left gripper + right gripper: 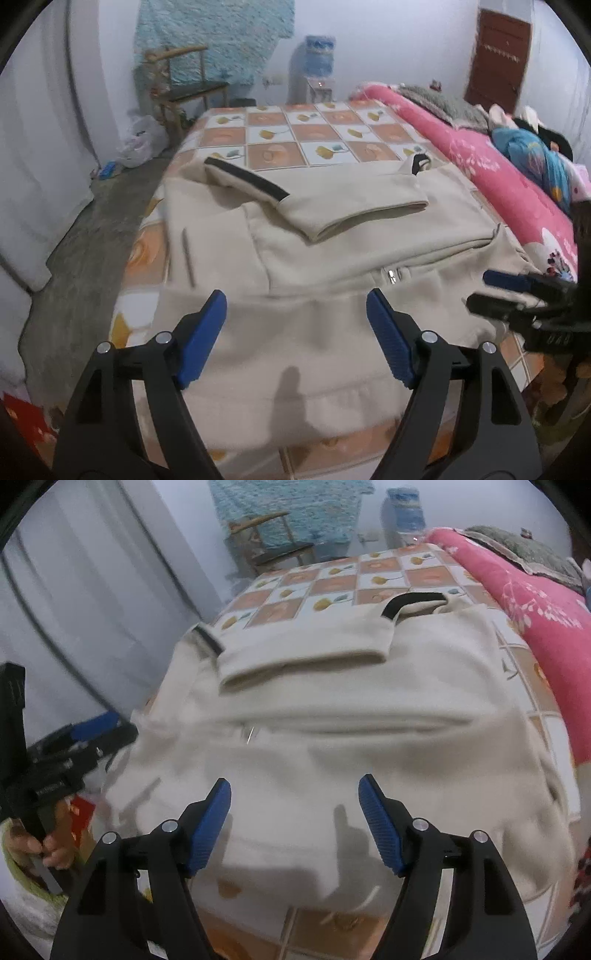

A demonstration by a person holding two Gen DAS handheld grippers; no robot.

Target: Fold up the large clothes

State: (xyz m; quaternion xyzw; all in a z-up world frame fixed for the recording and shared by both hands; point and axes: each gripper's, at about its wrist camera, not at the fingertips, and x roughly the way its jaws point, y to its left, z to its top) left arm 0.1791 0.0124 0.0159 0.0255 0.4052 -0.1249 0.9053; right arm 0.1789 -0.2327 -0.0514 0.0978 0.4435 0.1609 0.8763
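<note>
Lying partly folded on the orange-and-white checked bedspread (280, 125), the cream zip-up jacket (351, 236) has its black-cuffed sleeves crossed on top; left gripper (295, 314) and right gripper (294, 797) hover above it, jaws spread wide, empty.

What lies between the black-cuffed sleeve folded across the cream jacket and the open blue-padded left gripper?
In the left wrist view, only the cream jacket's own body lies between the folded sleeve and the left gripper, with its metal zipper pull.

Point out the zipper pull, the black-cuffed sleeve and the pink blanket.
zipper pull (392, 276), left wrist view, on the metal tab.
black-cuffed sleeve (351, 199), left wrist view, mid-sleeve.
pink blanket (480, 155), left wrist view, on its top.
</note>
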